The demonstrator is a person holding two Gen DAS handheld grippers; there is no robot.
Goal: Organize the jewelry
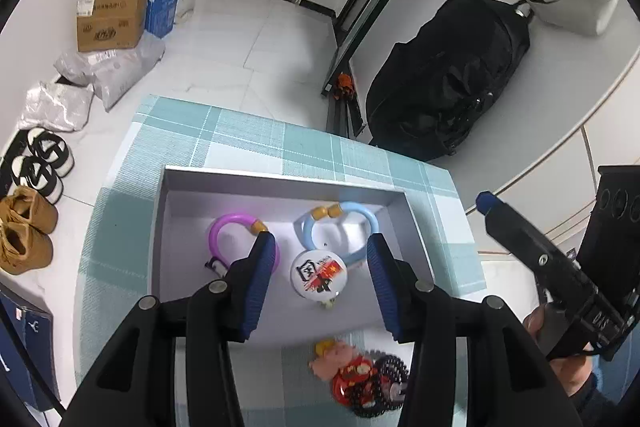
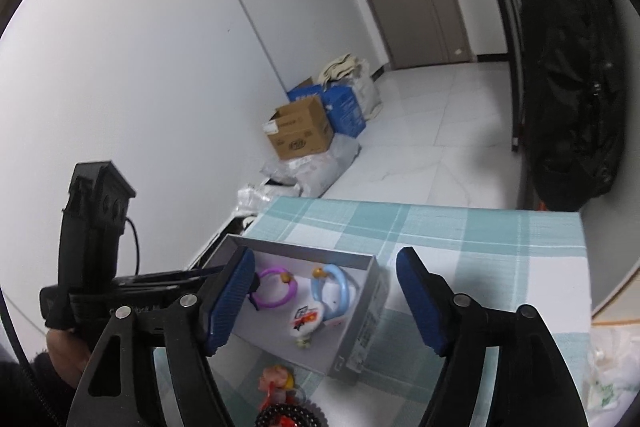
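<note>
A grey open box (image 1: 160, 227) sits on the checked tablecloth. Inside lie a purple ring bracelet (image 1: 218, 233), a light blue ring bracelet (image 1: 370, 219) and a round white badge (image 1: 318, 273). My left gripper (image 1: 320, 267) is open and empty, hovering over the box with the badge between its fingers. In front of the box lie a pink and red charm (image 1: 344, 367) and a black bead bracelet (image 1: 394, 367). My right gripper (image 2: 324, 291) is open and empty, above the box (image 2: 368, 299) from the right; the purple bracelet (image 2: 276, 289), blue bracelet (image 2: 336, 287) and badge (image 2: 306, 319) show between its fingers.
The table with teal checked cloth (image 1: 280, 139) ends close behind the box. On the floor are cardboard boxes (image 1: 112, 15), plastic bags (image 1: 116, 71) and shoes (image 1: 24, 227) at left. A black backpack (image 1: 452, 75) stands at the right. The right gripper's body (image 1: 560, 267) is at right.
</note>
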